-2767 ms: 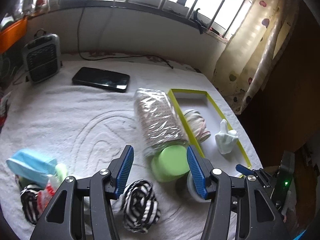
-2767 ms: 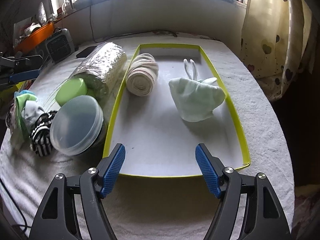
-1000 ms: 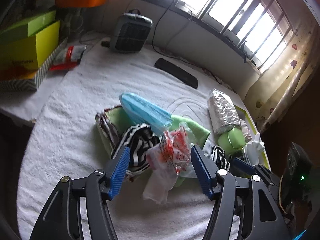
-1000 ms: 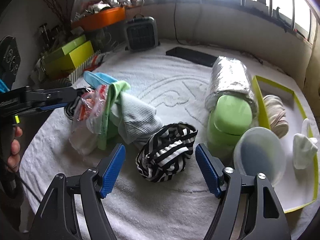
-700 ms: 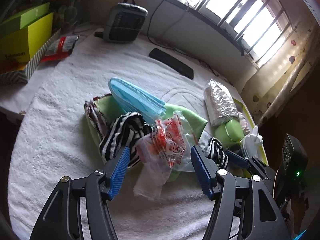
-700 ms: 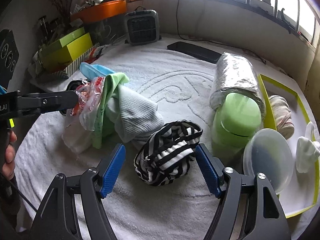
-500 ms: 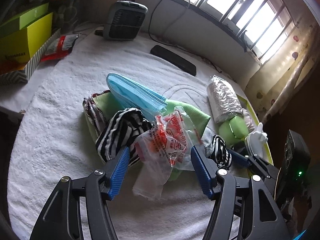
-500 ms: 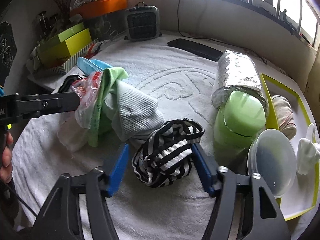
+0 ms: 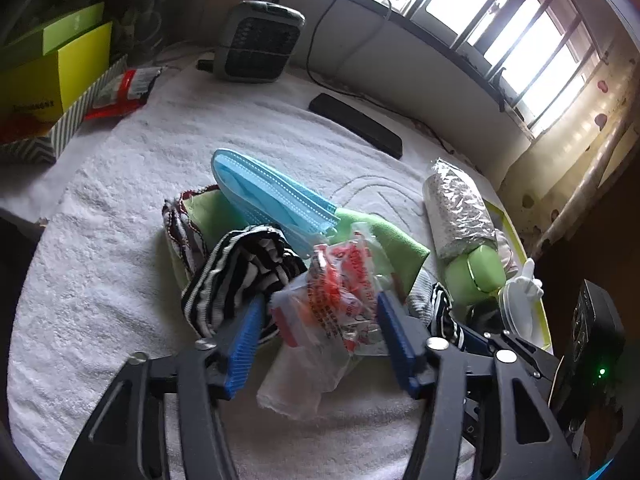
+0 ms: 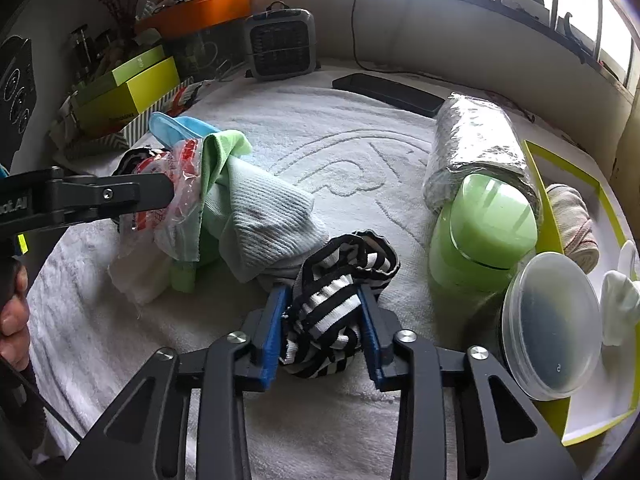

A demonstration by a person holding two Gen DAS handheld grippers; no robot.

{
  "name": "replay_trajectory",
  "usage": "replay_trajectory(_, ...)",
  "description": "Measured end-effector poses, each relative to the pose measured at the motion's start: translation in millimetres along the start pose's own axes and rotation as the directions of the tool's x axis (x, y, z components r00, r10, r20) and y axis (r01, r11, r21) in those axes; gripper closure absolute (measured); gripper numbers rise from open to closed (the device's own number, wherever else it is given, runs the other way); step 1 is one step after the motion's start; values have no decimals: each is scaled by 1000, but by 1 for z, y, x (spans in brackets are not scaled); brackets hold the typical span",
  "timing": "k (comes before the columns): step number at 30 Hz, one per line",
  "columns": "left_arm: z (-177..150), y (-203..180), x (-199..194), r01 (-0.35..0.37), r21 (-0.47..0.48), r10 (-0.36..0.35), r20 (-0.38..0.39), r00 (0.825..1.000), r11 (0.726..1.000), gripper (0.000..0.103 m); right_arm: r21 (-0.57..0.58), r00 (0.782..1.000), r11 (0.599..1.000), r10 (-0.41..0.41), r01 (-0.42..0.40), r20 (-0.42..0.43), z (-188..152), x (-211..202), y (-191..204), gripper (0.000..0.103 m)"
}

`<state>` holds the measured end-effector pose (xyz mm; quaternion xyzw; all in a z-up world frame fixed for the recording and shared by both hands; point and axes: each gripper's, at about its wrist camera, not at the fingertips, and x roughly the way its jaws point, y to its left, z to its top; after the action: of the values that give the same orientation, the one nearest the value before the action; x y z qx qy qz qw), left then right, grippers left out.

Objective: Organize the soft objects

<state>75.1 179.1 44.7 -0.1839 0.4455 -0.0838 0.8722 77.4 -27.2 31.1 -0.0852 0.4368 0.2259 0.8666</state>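
Daylight is coming through barred windows onto a table covered with a white towel (image 10: 352,148), where a heap of soft things is lying at the left and a yellow-rimmed tray (image 10: 552,216) is sitting at the far right.

The right gripper (image 10: 322,330) is closing on a black-and-white striped cloth (image 10: 340,300) lying near the middle of the towel; its jaws have just been closing and the blue pads are now pressing the bunched fabric from both sides. The left gripper (image 9: 320,340) is working at the heap, its jaws also having just been closing around a crinkly clear bag with red print (image 9: 340,300); the pads are sitting against the plastic, though how firmly they are pinching it cannot be told.

A rolled cloth (image 10: 576,220) and a small white glove (image 10: 620,304) are already lying in the tray, so the sorting seems partly done. The step in hand looks like the pick-up of two more soft pieces. Next, each would probably need lifting clear of the heap, then carrying rightward past the green container (image 10: 484,232) and the round lidded tub (image 10: 552,320) to the tray.
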Motion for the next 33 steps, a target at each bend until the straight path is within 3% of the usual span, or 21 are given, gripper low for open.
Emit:
replay_trajectory(7,-1,-3,1,-12,20,12,4,1000,1000,67,4,1000,1000,7,-7,4,-1,-2,0,73)
replay_trajectory(14,-2,-3,-4,-23,21,23,21,1000,999,76,4,1000,1000,16,-16,10,-1,-5,-1,82)
replay_trajectory(33,-2,-1,-25,-25,12,24,75,997,1000,79,14,998,999,49,-49,47,0,-16,-3,90)
